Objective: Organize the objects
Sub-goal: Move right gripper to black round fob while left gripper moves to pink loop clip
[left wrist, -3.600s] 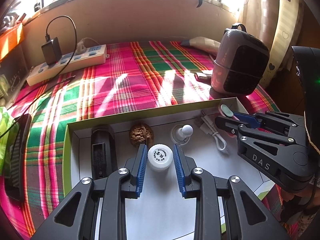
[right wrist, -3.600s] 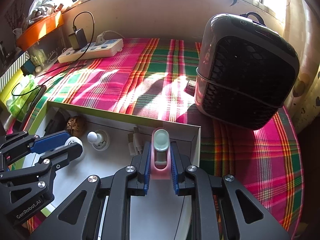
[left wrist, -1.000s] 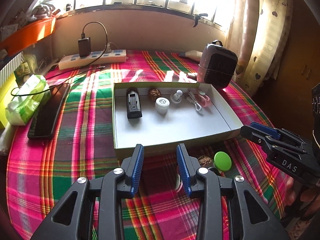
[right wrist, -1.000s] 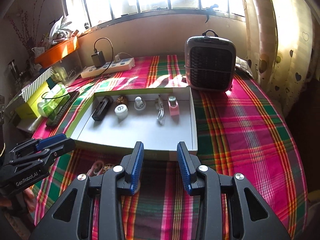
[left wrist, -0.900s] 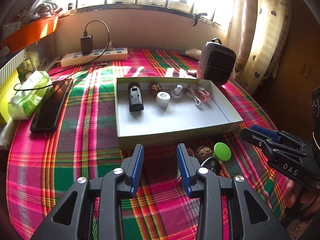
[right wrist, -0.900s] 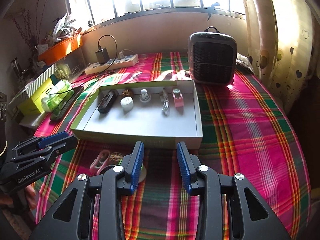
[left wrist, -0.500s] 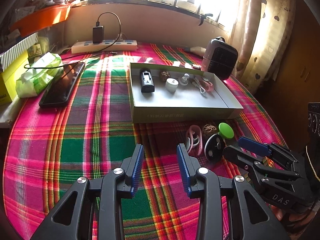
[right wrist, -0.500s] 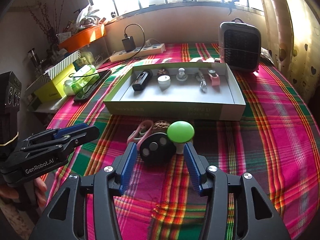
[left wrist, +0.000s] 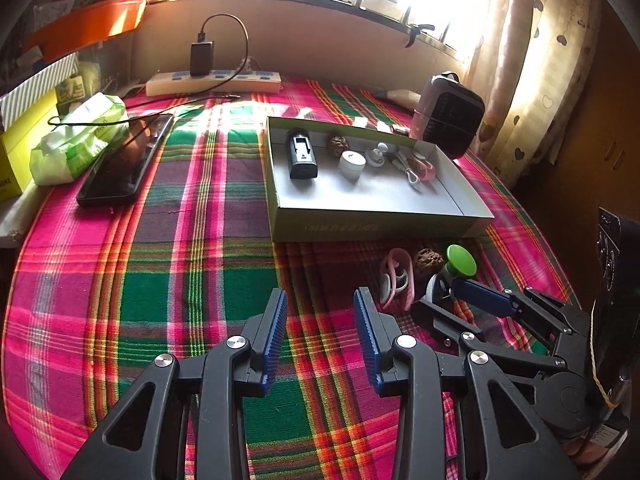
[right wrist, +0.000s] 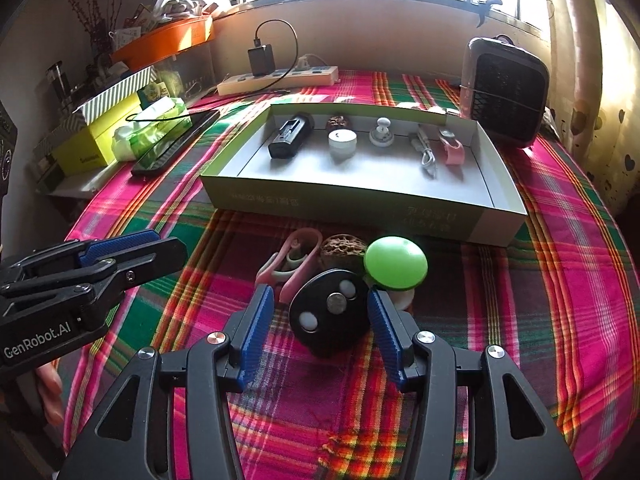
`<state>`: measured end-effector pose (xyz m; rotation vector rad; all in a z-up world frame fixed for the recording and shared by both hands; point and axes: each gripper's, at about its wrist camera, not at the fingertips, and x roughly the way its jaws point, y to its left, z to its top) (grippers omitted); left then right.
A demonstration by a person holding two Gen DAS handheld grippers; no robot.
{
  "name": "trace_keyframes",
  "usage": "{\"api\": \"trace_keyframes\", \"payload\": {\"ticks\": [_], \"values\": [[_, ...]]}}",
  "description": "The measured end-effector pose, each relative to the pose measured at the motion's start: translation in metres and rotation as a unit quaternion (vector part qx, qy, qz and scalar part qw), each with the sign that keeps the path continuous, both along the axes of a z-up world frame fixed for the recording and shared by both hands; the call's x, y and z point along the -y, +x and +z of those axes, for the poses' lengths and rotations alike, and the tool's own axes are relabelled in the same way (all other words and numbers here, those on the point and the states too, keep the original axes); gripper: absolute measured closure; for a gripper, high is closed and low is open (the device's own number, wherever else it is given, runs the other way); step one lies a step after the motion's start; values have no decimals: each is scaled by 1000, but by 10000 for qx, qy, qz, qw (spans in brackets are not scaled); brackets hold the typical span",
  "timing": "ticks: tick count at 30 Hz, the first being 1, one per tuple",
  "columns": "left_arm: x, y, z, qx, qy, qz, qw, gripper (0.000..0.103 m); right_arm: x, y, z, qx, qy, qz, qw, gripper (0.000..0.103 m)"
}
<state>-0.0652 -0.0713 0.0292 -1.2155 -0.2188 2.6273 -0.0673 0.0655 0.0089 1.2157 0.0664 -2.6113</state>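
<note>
A shallow white box (right wrist: 360, 200) on the plaid cloth holds a black pack (right wrist: 290, 136), a walnut, a white jar (right wrist: 342, 142), a white knob, a cable and a pink clip (right wrist: 452, 148). In front of it lie a pink clip (right wrist: 296, 264), a walnut (right wrist: 344, 248), a green mushroom-shaped cap (right wrist: 396, 264) and a black round disc (right wrist: 328, 316). My right gripper (right wrist: 322, 324) is open, with the disc between its pads and a gap on the left side. My left gripper (left wrist: 320, 320) hangs open over bare cloth, left of the loose pink clip (left wrist: 394, 276).
A small heater (right wrist: 504, 96) stands behind the box at the right. A power strip (right wrist: 280, 76) with a plugged charger lies at the back. A phone (right wrist: 176, 144), a tissue pack (right wrist: 152, 128) and a yellow carton (right wrist: 96, 144) crowd the left edge.
Both grippers let go of the jar and the pink clip in the box and drew back. The right one sank and spread its jaws around the black disc.
</note>
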Motion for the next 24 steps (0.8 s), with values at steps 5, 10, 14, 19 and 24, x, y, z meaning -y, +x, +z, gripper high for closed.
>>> {"api": "trace_keyframes", "payload": {"ticks": [5,10,14,19,24], "values": [[-7,-7,-2,71,6,-70,10000,70,-5,3,-4,-32,194,29,9998,53],[-14,-11,-6,150,29,-136,9998,70,-12,4,-4,-33,133,39,9999,53],[-21,-13,-5,160,33,-222,9996,70,-14,9,-3,-105,185,92,9997,60],[-30,-16,-7,179,26,-308,9994,70,-22,14,-3,-125,122,80,9998,68],[-37,-17,-9,203,15,-379,9991,70,-28,17,0,-202,98,72,9997,75]]}}
